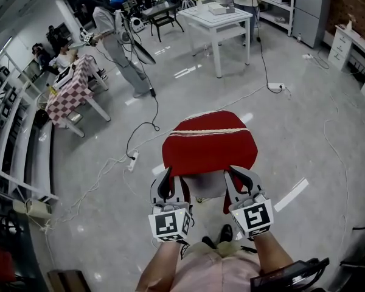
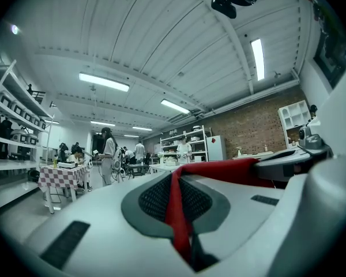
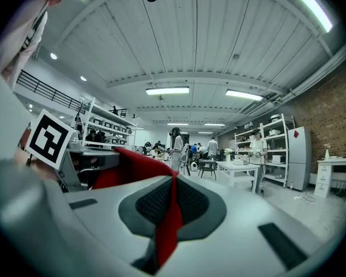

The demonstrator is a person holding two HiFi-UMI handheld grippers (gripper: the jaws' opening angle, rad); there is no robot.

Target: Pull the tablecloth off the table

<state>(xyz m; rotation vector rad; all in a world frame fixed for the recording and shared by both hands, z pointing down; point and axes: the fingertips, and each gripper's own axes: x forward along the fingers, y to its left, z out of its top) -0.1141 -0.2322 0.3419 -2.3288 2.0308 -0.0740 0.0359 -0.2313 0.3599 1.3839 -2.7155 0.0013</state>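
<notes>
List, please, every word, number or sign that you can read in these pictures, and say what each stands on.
No words or numbers are readable.
Two marker cubes: black-and-white square patterns, not letters.
Shirt: dark print, too blurred to read.
Red diamond on the white cabinet: a plain sign, no text.

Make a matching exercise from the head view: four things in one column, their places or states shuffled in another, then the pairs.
1 red tablecloth
2 checked cloth
3 power strip
4 white table

a lies on the floor
b carries a white box
c pinched by the left gripper and right gripper
d at the view's far left

Pairs: 1-c, 2-d, 3-a, 4-b
</notes>
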